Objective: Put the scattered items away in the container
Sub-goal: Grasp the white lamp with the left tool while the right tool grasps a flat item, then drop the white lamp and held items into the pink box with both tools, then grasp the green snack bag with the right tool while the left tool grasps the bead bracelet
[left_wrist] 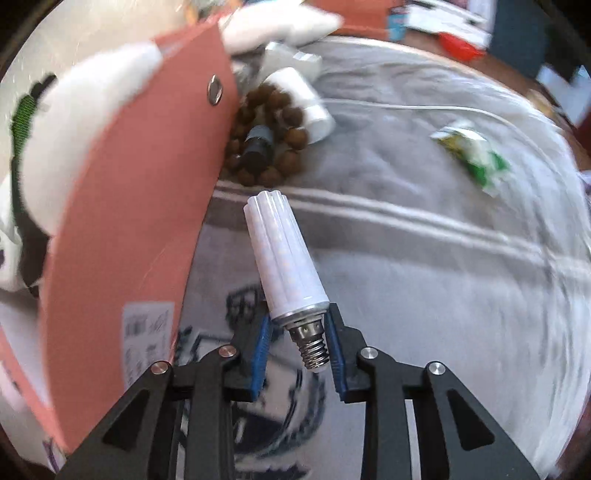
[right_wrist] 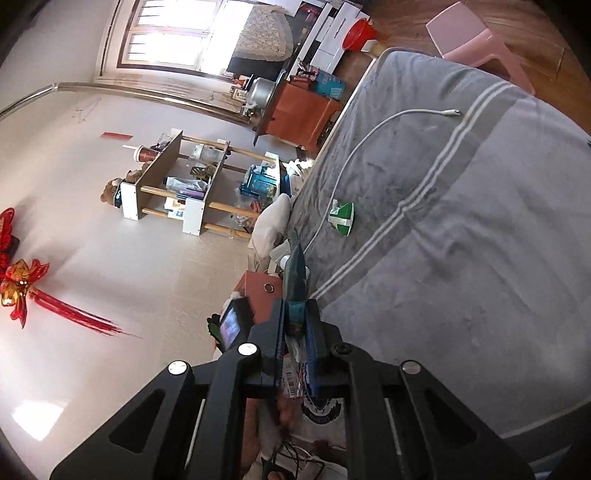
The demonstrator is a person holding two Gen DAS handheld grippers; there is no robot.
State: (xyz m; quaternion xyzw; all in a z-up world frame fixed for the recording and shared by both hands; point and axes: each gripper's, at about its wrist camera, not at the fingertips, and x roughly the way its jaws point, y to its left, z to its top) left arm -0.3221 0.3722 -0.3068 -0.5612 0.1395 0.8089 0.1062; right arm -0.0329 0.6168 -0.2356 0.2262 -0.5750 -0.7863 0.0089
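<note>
Beads [left_wrist: 266, 144] and a white tube [left_wrist: 306, 99] lie by the pink container [left_wrist: 140, 206]. Left gripper [left_wrist: 299, 343] clasps a bulb [left_wrist: 284, 258]; right gripper [right_wrist: 295, 332] pinches a teal packet [right_wrist: 295, 277] (cable [right_wrist: 354, 158] and green wrapper [right_wrist: 341, 218] remain on the bed).

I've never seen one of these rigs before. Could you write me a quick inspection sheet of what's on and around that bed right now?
Surface: grey blanket with pale stripes, rumpled.
Job's things: white corn-style bulb held by its base; salmon container tilted at left; green-and-white wrapper loose on the blanket.
Clutter: brown bead string, dark small bottle and white cylinder lie heaped beside the container.
Grippers: left gripper, jaws closed on the bulb's screw base; right gripper, jaws pinching a flat teal packet.
Cables: white charging cable trails across the blanket.
Surroundings: wooden shelf, orange cabinet, pink stool, bright window.
</note>
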